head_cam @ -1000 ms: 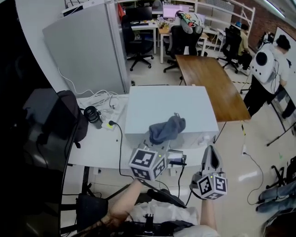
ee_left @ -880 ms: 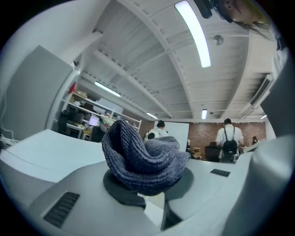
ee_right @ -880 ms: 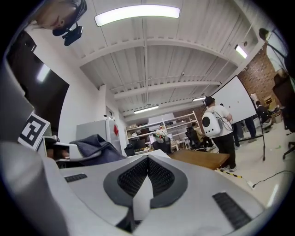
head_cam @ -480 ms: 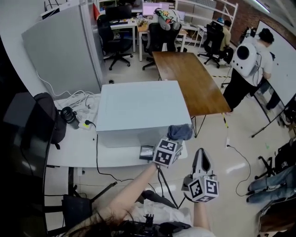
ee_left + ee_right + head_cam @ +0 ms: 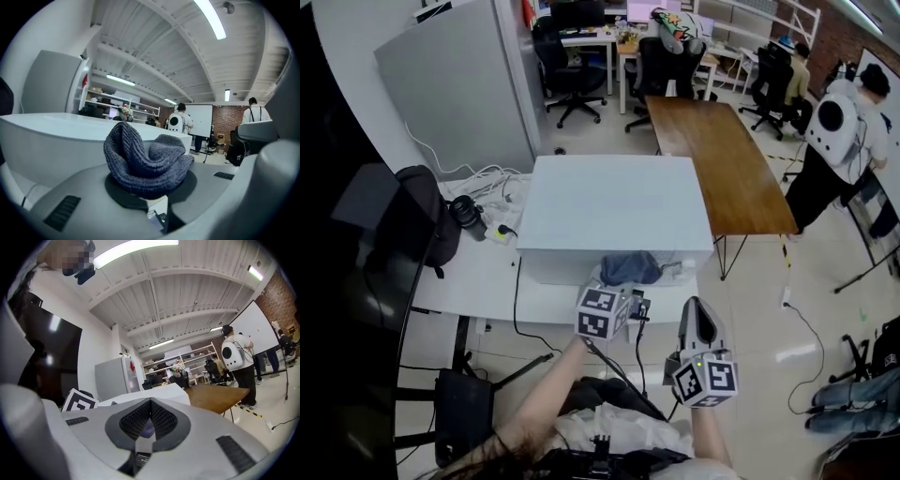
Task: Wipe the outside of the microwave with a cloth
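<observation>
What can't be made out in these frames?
- Front of the white box-shaped microwave: head view, steeply foreshortened, partly behind the dark grey knitted cloth.
- Whether cloth touches microwave: left gripper view, the bunched cloth itself blocks it.
- Left gripper fingers: head view, hidden under marker cube and cloth.

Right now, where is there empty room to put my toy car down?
The microwave is bare on top, and so is the brown wooden table. The white table has a free strip between the black cable and the bag. Crowded: the white cables left of the microwave, and its front, where the left gripper holds the cloth.
</observation>
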Tool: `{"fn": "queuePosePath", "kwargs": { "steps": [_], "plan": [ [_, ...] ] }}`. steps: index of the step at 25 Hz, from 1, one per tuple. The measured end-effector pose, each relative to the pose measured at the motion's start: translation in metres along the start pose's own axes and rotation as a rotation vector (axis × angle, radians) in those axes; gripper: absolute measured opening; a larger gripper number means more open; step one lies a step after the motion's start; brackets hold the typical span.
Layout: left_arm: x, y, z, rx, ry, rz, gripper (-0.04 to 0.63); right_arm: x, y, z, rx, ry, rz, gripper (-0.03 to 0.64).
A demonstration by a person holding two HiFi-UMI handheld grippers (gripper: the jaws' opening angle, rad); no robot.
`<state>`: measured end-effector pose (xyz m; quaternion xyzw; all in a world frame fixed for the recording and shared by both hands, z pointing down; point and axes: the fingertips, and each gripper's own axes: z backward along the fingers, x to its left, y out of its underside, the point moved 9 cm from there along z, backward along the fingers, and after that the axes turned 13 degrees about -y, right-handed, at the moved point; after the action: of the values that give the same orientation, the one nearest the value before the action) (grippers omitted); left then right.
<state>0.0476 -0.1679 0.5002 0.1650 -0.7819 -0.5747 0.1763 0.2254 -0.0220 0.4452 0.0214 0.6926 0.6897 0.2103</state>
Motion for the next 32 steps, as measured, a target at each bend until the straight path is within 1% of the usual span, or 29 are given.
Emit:
{"fn": "queuePosePath", "kwargs": {
  "steps": [4,9,11,12,15,16,20,23,26,28,30,32],
  "plan": [
    [0.043,0.004,0.024,-0.01,-0.098,0.04,0.055,0.015,0.007,-0.017,0.012,-0.051,-0.009,0.017],
    [0.11,0.012,0.056,-0.008,-0.253,0.075,0.055,0.032,0.01,-0.03,0.014,-0.087,-0.018,0.017],
    [0.136,0.019,0.067,0.005,-0.307,0.079,0.055,0.039,0.012,-0.032,0.02,-0.095,-0.022,0.017],
    [0.146,0.023,0.071,0.009,-0.327,0.068,0.055,0.042,0.013,-0.033,0.022,-0.098,-0.023,0.017],
    [0.166,0.03,0.078,0.011,-0.37,0.002,0.055,0.05,0.014,-0.034,0.027,-0.102,-0.024,0.017],
    [0.171,0.032,0.08,0.01,-0.381,0.001,0.055,0.053,0.015,-0.034,0.028,-0.103,-0.021,0.017],
    [0.181,0.034,0.084,0.009,-0.389,0.048,0.055,0.059,0.013,-0.034,0.035,-0.094,-0.014,0.017],
    [0.174,0.03,0.085,0.008,-0.362,0.085,0.055,0.061,0.014,-0.033,0.027,-0.08,-0.01,0.017],
    [0.142,0.021,0.086,-0.025,-0.277,0.101,0.055,0.056,0.013,-0.026,0.023,-0.039,-0.005,0.017],
    [0.106,0.017,0.079,-0.044,-0.182,0.106,0.055,0.047,0.012,-0.016,0.03,0.009,-0.001,0.017],
    [0.062,0.019,0.063,-0.039,-0.058,0.101,0.055,0.034,0.012,-0.002,0.028,0.07,0.001,0.017],
    [0.016,0.026,0.041,-0.01,0.068,0.059,0.055,0.024,0.01,0.012,0.018,0.13,0.002,0.017]
  ]
}}
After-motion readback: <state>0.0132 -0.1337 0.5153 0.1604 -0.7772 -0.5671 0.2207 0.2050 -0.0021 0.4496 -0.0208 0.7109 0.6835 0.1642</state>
